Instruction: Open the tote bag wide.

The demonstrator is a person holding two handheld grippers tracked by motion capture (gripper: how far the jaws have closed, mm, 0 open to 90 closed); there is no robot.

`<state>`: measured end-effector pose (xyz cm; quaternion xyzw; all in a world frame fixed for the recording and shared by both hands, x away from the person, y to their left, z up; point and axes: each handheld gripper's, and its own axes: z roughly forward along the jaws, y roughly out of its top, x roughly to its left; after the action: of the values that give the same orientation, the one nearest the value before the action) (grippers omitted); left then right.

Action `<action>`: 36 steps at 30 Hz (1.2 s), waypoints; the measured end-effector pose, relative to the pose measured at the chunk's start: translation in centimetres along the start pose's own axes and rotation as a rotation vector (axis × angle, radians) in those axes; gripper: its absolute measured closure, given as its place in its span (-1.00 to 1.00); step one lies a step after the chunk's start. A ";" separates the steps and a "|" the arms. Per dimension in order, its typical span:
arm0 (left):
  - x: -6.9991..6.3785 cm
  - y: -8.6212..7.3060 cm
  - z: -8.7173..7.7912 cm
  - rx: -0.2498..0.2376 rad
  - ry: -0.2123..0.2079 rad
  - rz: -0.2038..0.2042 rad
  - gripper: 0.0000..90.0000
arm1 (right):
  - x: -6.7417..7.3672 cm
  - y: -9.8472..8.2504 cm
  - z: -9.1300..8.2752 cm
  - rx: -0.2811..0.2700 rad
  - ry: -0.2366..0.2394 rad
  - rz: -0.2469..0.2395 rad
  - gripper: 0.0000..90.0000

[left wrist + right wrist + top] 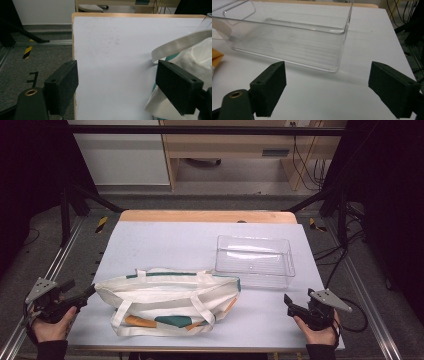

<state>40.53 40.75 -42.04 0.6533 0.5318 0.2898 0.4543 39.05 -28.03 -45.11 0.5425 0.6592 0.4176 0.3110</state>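
Note:
A white cloth tote bag [167,302] with green and orange patches lies flat on the near half of the white table, handles spread. My left gripper [86,294] hovers at the table's left edge, right beside the bag's left end, open with nothing between its pads. In the left gripper view the bag [200,57] and one strap sit by the right pad [178,86]. A clear plastic bin [255,260] stands empty right of centre. My right gripper [289,304] is open near the front right corner, just short of the bin [287,42].
The white table top [165,240] has bare room behind the bag and left of the bin. Its left edge [73,50] drops to grey floor with metal rails. A wooden desk and cables stand beyond the far edge.

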 end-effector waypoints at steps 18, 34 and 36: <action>-1.5 2.5 -1.9 -0.096 -0.080 -0.011 -0.45 | 5.5 4.4 -1.3 -0.095 0.178 -0.098 -0.47; -4.3 4.8 0.0 -0.054 -0.133 0.061 -0.29 | 11.3 8.8 -1.3 -0.123 0.351 -0.194 -0.35; -4.5 4.9 0.6 -0.035 -0.148 0.059 -0.26 | 12.1 9.0 -1.0 -0.122 0.369 -0.199 -0.30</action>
<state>41.95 36.20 -37.44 0.6804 0.4722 0.2634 0.4947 39.65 -15.86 -36.10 0.3693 0.7290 0.5160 0.2569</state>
